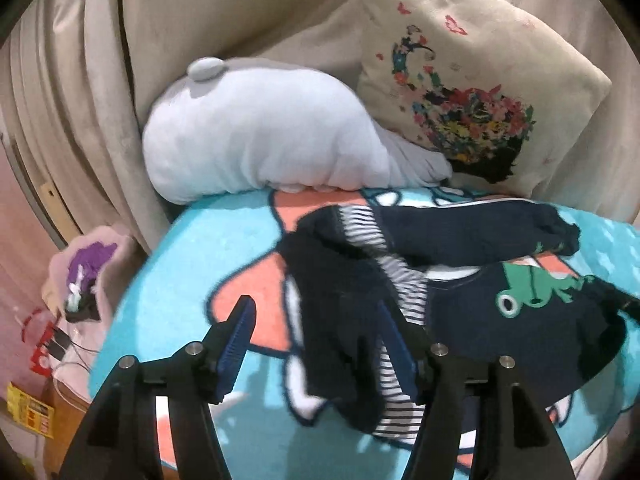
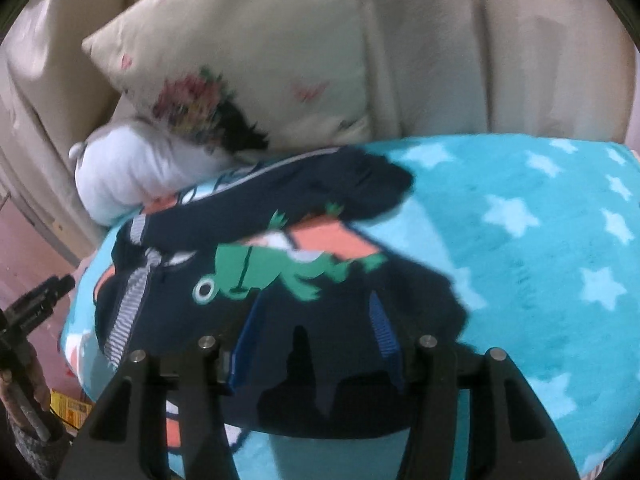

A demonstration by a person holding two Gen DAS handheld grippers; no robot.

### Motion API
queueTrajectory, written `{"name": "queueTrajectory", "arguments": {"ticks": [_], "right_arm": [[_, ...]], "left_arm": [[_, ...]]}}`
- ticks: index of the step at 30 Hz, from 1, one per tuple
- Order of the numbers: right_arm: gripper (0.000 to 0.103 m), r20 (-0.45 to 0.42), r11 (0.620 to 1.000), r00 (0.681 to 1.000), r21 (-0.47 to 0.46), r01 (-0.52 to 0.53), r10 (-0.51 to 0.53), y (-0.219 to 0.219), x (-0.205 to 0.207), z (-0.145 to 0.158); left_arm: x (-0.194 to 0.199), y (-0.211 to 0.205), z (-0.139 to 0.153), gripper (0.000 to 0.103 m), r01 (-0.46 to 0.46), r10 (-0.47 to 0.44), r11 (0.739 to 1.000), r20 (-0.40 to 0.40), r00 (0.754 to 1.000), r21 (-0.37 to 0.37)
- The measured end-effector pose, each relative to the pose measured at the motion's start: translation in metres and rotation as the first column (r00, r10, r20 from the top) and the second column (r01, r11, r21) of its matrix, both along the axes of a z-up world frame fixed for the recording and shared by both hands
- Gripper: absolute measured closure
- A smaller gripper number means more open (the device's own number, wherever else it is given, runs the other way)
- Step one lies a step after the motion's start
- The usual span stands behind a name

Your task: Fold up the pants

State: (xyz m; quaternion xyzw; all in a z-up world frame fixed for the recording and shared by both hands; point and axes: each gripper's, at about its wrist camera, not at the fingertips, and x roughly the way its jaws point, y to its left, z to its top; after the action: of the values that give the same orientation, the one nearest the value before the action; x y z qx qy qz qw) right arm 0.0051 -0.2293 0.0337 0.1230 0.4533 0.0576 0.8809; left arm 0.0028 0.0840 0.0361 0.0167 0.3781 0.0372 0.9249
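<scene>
blanket (image 2: 520, 216): big teal star fleece, plenty of flat room to fold on
pants (image 1: 460, 312): navy with a green frog, lying rumpled across the blanket, striped waistband toward the left
left gripper (image 1: 316, 320): fingers spread wide over the waistband end, holding nothing
right gripper (image 2: 316, 312): wide too, low over the dark cloth
tip: I'd pinch both ends and pull flat before folding

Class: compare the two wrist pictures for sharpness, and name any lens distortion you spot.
Left wrist view: fairly sharp, flowered cushion print crisp. Right wrist view: smeared, the cushion print and frog pants blurred. Both: fisheye curves the blue blanket, corners dark.
</scene>
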Motion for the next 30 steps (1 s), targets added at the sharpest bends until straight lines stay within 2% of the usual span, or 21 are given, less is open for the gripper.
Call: {"name": "queueTrajectory", "arguments": {"ticks": [1,7,9,14,16,18,19,23,26,30], "right_arm": [[0.050,-0.003,1.000,1.000,-0.002,-0.008,0.008,0.003,0.001,-0.002],[0.050,-0.009,0.998,0.999,-0.033,-0.053,0.053,0.012,0.003,-0.004],[0.050,-0.018,0.997,0.998,-0.034,-0.067,0.067,0.011,0.008,-0.004],[0.048,-0.027,0.990,0.993,-0.075,-0.116,0.114,0.004,0.036,0.009],[0.042,-0.018,0.990,0.995,-0.100,-0.103,0.102,-0.007,0.057,0.011],[0.041,-0.030,0.987,0.996,-0.129,-0.091,0.088,-0.016,0.078,0.007],[0.041,-0.042,0.987,0.996,-0.135,-0.084,0.079,-0.023,0.092,0.003],[0.041,-0.089,0.987,0.995,-0.152,-0.050,0.037,-0.043,0.142,-0.015],[0.041,-0.112,0.981,0.993,-0.182,-0.064,0.044,-0.044,0.173,-0.026],[0.041,-0.163,0.985,0.983,-0.135,-0.110,0.088,-0.037,0.206,-0.042]], "left_arm": [[0.002,-0.003,-0.003,0.037,0.009,-0.010,1.000,-0.012,1.000,-0.011],[0.004,-0.019,-0.014,0.037,0.027,-0.025,0.999,-0.049,0.998,0.031],[0.008,-0.021,-0.014,0.037,0.049,-0.048,0.999,-0.066,0.997,0.012],[0.037,-0.018,-0.008,0.036,0.174,-0.179,0.983,-0.093,0.979,-0.064],[0.054,-0.021,-0.009,0.032,0.218,-0.220,0.975,-0.082,0.972,-0.033],[0.077,-0.026,-0.016,0.032,0.232,-0.226,0.971,-0.103,0.969,0.049],[0.087,-0.027,-0.018,0.032,0.235,-0.227,0.970,-0.117,0.967,0.060],[0.136,-0.032,-0.025,0.032,0.307,-0.304,0.952,-0.193,0.933,-0.014],[0.162,-0.040,-0.032,0.032,0.363,-0.358,0.931,-0.241,0.902,-0.026],[0.193,-0.054,-0.052,0.032,0.432,-0.430,0.899,-0.332,0.840,-0.071]]}}
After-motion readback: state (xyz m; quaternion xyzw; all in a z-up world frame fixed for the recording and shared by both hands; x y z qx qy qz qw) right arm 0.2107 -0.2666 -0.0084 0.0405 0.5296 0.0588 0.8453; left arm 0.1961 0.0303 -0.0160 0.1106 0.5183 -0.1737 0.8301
